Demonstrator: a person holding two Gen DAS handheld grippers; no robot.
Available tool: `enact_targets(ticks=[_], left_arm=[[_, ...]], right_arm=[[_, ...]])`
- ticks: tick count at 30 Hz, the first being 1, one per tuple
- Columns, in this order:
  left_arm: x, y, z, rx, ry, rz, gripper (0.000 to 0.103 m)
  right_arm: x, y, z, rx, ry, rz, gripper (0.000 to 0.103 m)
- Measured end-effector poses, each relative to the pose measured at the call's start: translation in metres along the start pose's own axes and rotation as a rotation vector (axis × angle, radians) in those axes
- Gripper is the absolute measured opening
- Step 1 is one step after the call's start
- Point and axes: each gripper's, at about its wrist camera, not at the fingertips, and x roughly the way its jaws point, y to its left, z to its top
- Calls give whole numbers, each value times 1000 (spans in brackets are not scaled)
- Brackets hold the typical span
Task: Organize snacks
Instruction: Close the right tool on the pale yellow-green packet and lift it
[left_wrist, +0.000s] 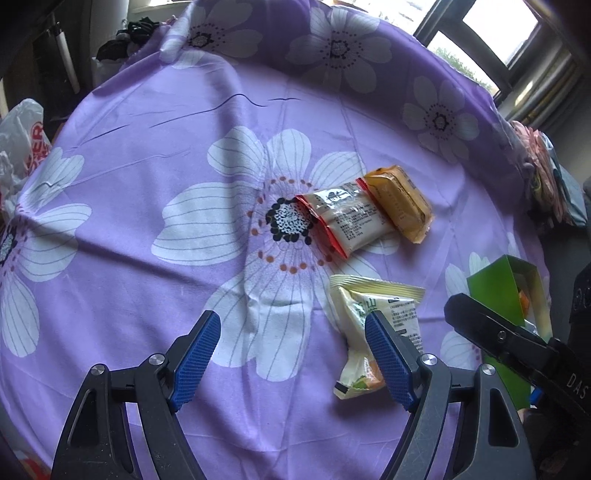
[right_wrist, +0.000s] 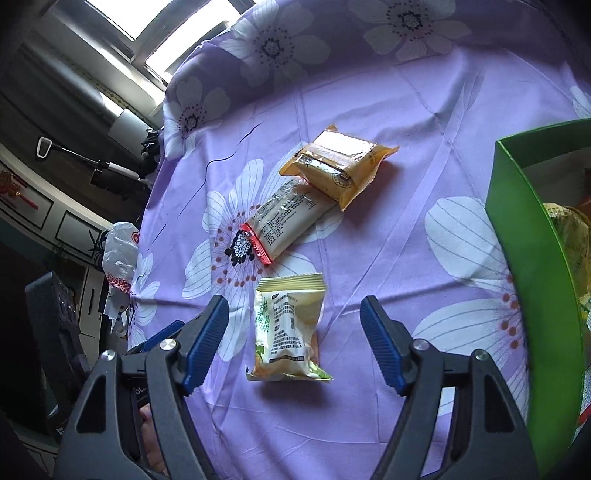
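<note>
The pale yellow snack packet (right_wrist: 286, 328) lies flat on the purple floral cloth (right_wrist: 388, 122), nearest the tongs; crimped top seam, glossy film, small print on the back too tiny to read. In the left wrist view its right edge is partly hidden behind the left gripper's right finger (left_wrist: 391, 363). Beyond it lies a white packet w/ red ends (right_wrist: 284, 223), and touching that one's far end, an orange packet (right_wrist: 338, 166), its brand unreadable. A green box (right_wrist: 528, 251) stands at the cloth's right, cut off by the frame; contents only partly visible, yellowish wrappers inside.

Left gripper (left_wrist: 293, 339): jaws spread wide, holding nothing. Right gripper (right_wrist: 293, 325): jaws spread wide, w/ the yellow packet lying between them but untouched. Blue ribbed pads, black arms.

A crumpled white plastic bag (left_wrist: 22, 147) sits at the cloth's left edge.
</note>
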Motion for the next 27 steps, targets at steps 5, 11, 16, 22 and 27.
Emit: enact_targets(ticks=[5, 11, 16, 22, 27], left_arm=[[12, -17, -6, 33, 62, -79, 71], [21, -32, -14, 59, 104, -145, 63], [25, -39, -17, 93, 110, -148, 56], [31, -45, -21, 119, 135, -159, 50], [29, -50, -23, 149, 116, -159, 50]], right_arm=[[4, -6, -1, 39, 35, 51, 64], [18, -5, -4, 37, 79, 56, 50], [31, -12, -5, 74, 133, 88, 47], [42, -11, -8, 77, 181, 108, 48], [44, -8, -11, 69, 186, 113, 49]])
